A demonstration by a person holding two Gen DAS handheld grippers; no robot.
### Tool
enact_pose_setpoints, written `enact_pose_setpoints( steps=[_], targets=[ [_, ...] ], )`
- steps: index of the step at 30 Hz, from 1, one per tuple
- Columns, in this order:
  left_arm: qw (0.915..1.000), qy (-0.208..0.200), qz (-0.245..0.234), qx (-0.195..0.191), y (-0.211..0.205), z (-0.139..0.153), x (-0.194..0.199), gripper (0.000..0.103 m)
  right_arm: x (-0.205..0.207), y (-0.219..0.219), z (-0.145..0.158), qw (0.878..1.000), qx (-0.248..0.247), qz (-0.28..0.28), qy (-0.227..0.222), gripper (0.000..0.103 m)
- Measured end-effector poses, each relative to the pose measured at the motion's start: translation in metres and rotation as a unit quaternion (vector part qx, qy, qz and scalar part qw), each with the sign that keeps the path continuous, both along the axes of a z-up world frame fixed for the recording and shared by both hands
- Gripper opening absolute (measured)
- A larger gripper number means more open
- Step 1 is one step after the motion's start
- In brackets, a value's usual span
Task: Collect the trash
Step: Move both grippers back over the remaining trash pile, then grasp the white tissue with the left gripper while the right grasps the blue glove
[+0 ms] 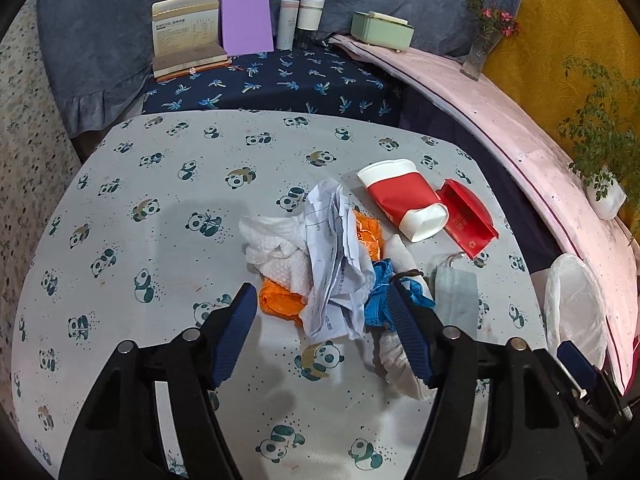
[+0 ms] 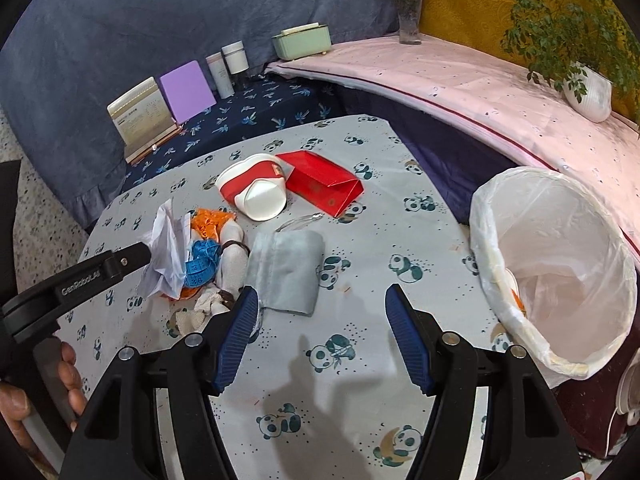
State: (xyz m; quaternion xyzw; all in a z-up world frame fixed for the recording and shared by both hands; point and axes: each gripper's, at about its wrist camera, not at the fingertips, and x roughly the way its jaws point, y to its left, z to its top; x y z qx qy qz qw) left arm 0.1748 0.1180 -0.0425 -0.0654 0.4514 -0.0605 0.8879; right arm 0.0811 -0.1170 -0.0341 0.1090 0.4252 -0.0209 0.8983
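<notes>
Crumpled paper [image 1: 336, 264] lies between the parted left tongs [image 1: 322, 312].

A panda-print table [image 1: 168, 184] stands before a blue-draped sofa [image 1: 120, 20]; right of it, a pink shelf [image 2: 460, 80] against a yellow wall [image 2: 472, 8].

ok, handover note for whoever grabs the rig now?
Left hand-held gripper: open, over the crumpled paper in the trash pile.
Right hand-held gripper: open, empty, near the grey face mask.
On the table: tissue, orange wrapper, blue tape measure, paper cup, red box.
Lined bin at the table's right edge already holds some scraps.
Left: bin everything above.
</notes>
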Motion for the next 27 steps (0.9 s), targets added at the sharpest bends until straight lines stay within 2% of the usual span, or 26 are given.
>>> enact_pose_setpoints(
  steps=[6, 8, 9, 11, 13, 16, 27],
  targets=[
    [0.9999, 0.011, -0.009, 0.004, -0.007, -0.009, 0.015, 0.050, 0.007, 0.008, -0.006, 1.000, 0.001, 0.010, 0.009, 0.064],
    [0.9998, 0.018, -0.012, 0.004, -0.009, -0.013, 0.020, 0.038, 0.009, 0.012, -0.008, 1.000, 0.002, 0.013, 0.011, 0.064],
    [0.9997, 0.021, -0.013, 0.005, -0.009, -0.015, 0.022, 0.035, 0.010, 0.013, -0.009, 1.000, 0.002, 0.015, 0.013, 0.064],
    [0.9995, 0.027, -0.016, 0.004, -0.010, -0.018, 0.024, 0.020, 0.012, 0.016, -0.011, 1.000, 0.001, 0.019, 0.016, 0.064],
    [0.9994, 0.028, -0.019, 0.006, -0.010, -0.018, 0.024, 0.010, 0.012, 0.020, -0.012, 1.000, 0.002, 0.023, 0.018, 0.064],
    [0.9995, 0.020, -0.023, 0.005, -0.008, -0.014, 0.021, 0.006, 0.012, 0.024, -0.014, 0.999, 0.004, 0.029, 0.020, 0.064],
    [0.9997, -0.018, -0.012, -0.011, 0.021, 0.018, 0.003, 0.004, 0.016, 0.057, -0.019, 0.997, 0.015, 0.072, 0.026, 0.064]
  ],
)
